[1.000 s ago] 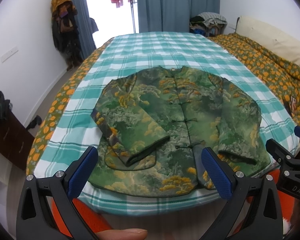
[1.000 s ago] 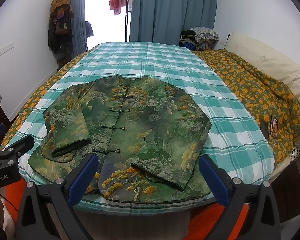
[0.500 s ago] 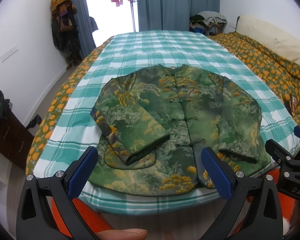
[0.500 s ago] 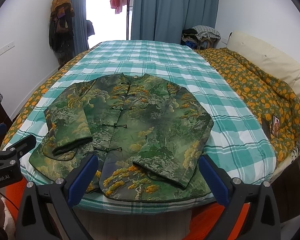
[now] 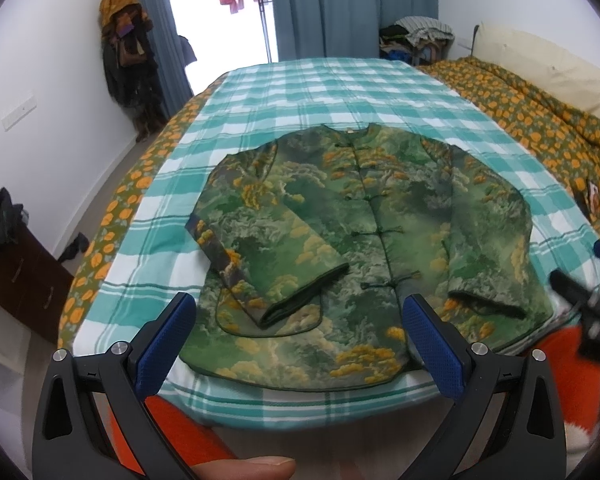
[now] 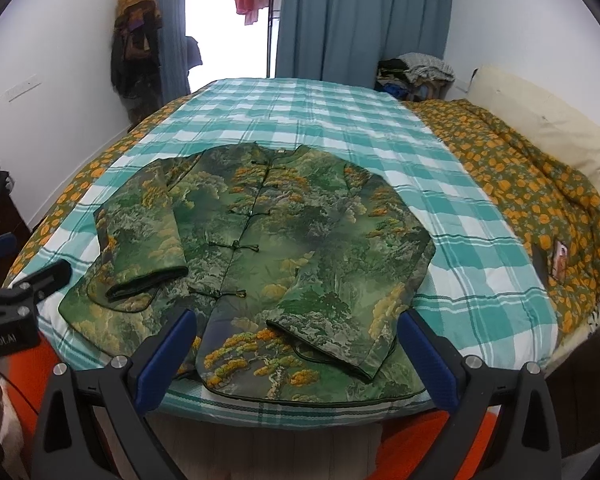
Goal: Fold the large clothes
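A green jacket with yellow tree print and knot buttons lies flat, front up, near the front edge of the bed; it also shows in the right wrist view. Both sleeves are folded inward over the body, the left cuff and the right cuff pointing toward me. My left gripper is open and empty, held just short of the hem. My right gripper is open and empty over the hem's right half. Each gripper shows at the edge of the other's view.
The bed carries a teal checked sheet over an orange flowered quilt. A cream pillow lies at the right. Dark drawers stand at the left. Clothes hang on the left wall. Blue curtains are behind.
Both grippers have edged slightly closer to the jacket's hem. The jacket has not moved and both grippers stay open.
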`<state>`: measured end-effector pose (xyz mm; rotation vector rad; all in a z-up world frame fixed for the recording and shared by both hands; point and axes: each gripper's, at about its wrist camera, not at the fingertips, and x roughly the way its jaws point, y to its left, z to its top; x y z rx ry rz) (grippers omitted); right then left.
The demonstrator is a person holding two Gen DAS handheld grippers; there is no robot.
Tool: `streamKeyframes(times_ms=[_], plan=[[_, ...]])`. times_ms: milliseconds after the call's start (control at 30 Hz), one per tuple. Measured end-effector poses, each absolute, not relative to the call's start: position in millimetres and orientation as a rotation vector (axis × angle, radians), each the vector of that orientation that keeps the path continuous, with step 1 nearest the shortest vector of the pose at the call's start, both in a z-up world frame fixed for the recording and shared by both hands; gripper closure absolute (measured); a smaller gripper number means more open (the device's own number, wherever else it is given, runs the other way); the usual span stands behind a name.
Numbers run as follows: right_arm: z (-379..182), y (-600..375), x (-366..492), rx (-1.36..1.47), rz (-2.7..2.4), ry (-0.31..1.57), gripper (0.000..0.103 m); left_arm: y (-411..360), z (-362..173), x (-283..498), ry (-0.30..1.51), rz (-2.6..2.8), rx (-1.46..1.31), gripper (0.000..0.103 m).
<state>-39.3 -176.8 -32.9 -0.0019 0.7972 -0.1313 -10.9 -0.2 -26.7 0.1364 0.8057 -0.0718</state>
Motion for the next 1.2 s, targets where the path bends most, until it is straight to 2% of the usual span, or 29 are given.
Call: streamKeyframes(times_ms=[200, 467, 633, 733, 767, 800, 867, 933, 967, 1200], plan=[[-55.8, -232.4, -43.7, 0.038, -0.059, 0.720, 0.001, 16.7, -46.7, -7.2, 0.823, -0.054, 0.131, 0.000], [-140.9, -193.8, 3.7, -0.340, 0.116, 0.894, 0.001, 13.5, -66.8, -7.1, 0.860, -0.083, 0.173, 0.000], [-195.1, -200.0, 46.5, -0.362, 0.071, 0.967, 0.004, 8.4, -73.6, -10.0, 0.887, -0.113, 0.208, 0.000], [-202.7, -217.5, 58.6, -0.198, 0.123, 1.000, 0.023, 12.5, -79.9, -6.6, 0.932, -0.131, 0.174, 0.000], [-198.7, -221.9, 57.9, -0.133, 0.149, 1.005, 0.038, 14.0, -82.2, -5.7, 0.945, -0.134, 0.161, 0.000], [-192.9, -224.3, 54.5, -0.088, 0.179, 0.999, 0.059, 14.2, -84.0, -4.8, 0.954, -0.135, 0.151, 0.000], [-183.3, -222.4, 48.2, -0.044, 0.205, 0.979, 0.083, 15.1, -87.7, -2.2, 0.972, -0.122, 0.143, 0.000], [-167.5, -225.4, 39.3, -0.025, 0.206, 0.945, 0.087, 14.6, -90.8, -0.1, 0.985, -0.115, 0.136, 0.000], [-160.9, -226.8, 36.1, -0.016, 0.198, 0.929, 0.093, 13.8, -91.8, -0.1, 0.986, -0.120, 0.131, 0.000], [-111.0, -270.3, 27.2, 0.062, 0.103, 0.811, 0.094, 15.4, -89.8, 1.2, 0.979, -0.126, 0.122, 0.001]])
